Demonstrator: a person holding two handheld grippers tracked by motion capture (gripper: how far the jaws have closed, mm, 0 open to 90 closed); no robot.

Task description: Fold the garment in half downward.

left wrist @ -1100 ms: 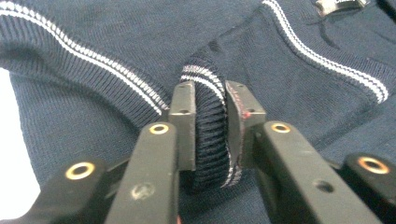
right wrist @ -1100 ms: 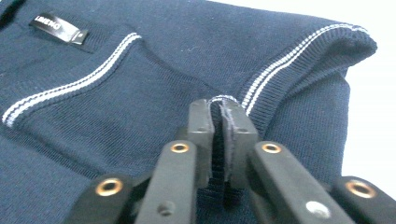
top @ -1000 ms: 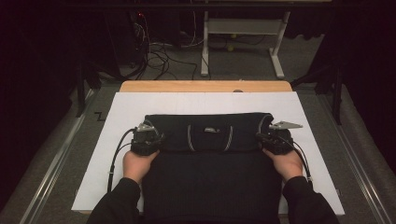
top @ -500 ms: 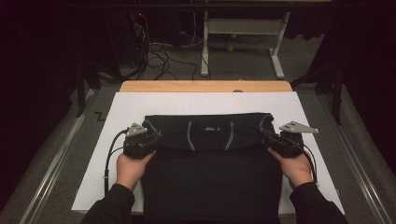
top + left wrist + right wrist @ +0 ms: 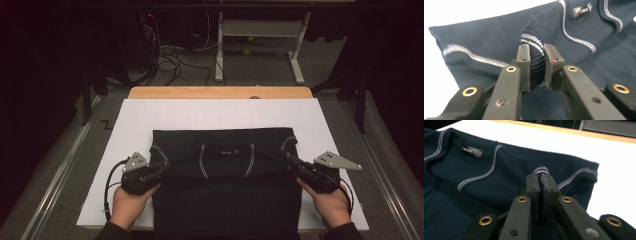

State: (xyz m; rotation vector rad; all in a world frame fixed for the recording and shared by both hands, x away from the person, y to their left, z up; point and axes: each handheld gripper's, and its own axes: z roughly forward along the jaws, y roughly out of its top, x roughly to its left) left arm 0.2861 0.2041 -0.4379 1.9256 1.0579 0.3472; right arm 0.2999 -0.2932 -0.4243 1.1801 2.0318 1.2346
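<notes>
- The left tool [image 5: 537,67] is clamped on a thick fold of ribbed, white-striped cuff of the dark navy sweater [image 5: 225,190], its jaws held a little apart by the fabric.
- The right tool [image 5: 541,195] is pinched nearly closed on the other striped cuff.
- Between the two tools, the sweater lies flat, its neck label [image 5: 472,151] up and ahead of the right tool.
- Under it all, the white sheet [image 5: 200,115] covers the worktop [image 5: 220,92].
</notes>
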